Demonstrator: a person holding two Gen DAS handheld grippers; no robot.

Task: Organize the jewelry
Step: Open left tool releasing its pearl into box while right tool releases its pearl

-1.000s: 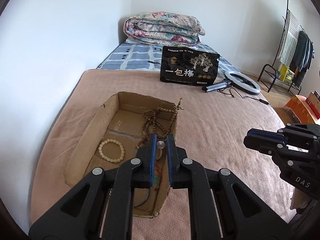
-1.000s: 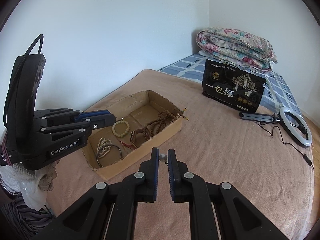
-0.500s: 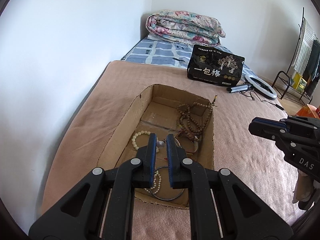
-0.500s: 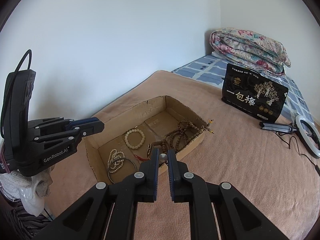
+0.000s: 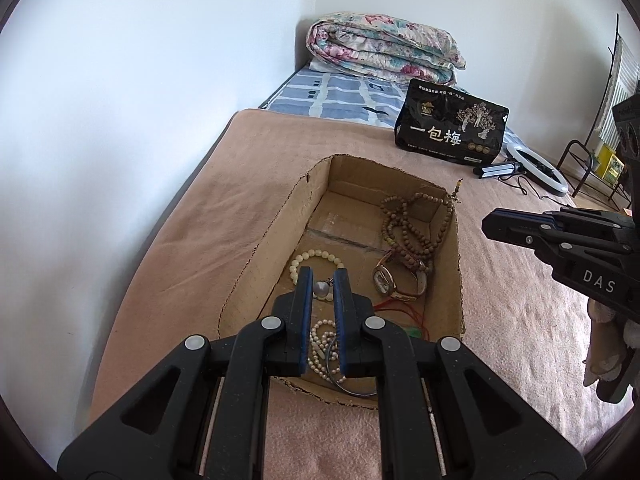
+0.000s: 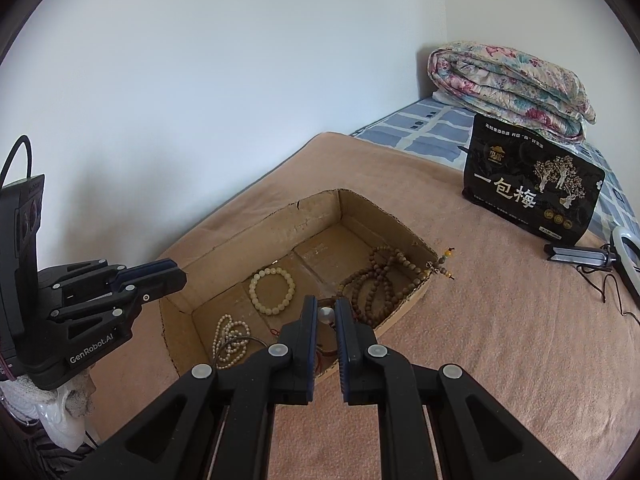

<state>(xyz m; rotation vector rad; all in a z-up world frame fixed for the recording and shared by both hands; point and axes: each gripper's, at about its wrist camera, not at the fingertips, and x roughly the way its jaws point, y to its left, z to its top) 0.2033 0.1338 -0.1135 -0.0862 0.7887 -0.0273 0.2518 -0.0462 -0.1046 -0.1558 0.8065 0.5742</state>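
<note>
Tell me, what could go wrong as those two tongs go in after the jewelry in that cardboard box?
The wooden bead strand is draped over the cardboard box rim, so tugging it might drag the box. The pearl strand lies tangled with a metal bangle; lifting one may pull both. Both the left tongs and right tongs are shut and close together, so they could bump.

White walls meet in a corner, far ahead of the fingers. Daylit, no lamp seen. Bed w/ tan blanket under the fingers; blue-check sheet beyond it, folded floral quilt at the corner. Clothes rack far right of fingers in left view.
</note>
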